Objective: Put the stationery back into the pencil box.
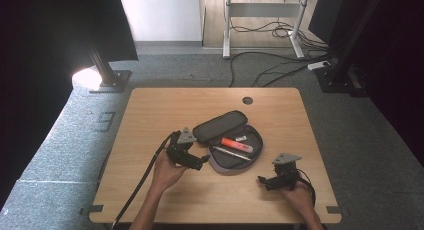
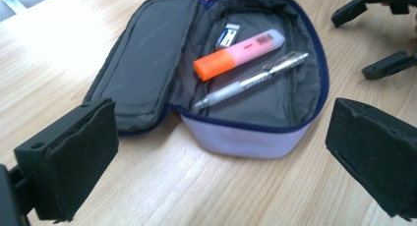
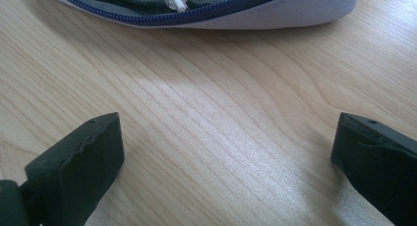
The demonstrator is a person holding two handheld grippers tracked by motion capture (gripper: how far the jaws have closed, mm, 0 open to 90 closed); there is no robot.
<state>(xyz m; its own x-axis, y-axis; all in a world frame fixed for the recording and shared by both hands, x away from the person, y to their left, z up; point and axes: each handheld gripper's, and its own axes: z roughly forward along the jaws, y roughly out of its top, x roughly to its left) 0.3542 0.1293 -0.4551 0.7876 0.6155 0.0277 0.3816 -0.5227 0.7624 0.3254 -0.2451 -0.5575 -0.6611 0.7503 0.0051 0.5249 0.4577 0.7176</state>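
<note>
The pencil case (image 1: pixel 229 140) lies unzipped near the middle of your wooden table (image 1: pixel 150 110), its one lid flap (image 1: pixel 220 124) folded back flat on the wood on the far-left side. Count three things inside it: one highlighter (image 2: pixel 239 55) with an orange cap and pink body, one silvery pen (image 2: pixel 251 82) lying alongside it, and one small white-and-blue eraser (image 2: pixel 227 35) tucked at the far end by the highlighter's pale tip. The highlighter and pen lie roughly parallel, close but apart.

You hold two grippers, one in each hand. Your left gripper (image 1: pixel 202 161) sits just beside the near-left edge of the case, pointing at it; in the left gripper view its two black jaws are spread wide with nothing between them, the lavender wall of the case just ahead. Your right gripper (image 1: pixel 262 180) rests over bare wood, near the case's near-right side but apart from it; in the right gripper view its jaws are likewise spread wide and empty, with the zip edge (image 3: pixel 162 17) of the case ahead
</note>
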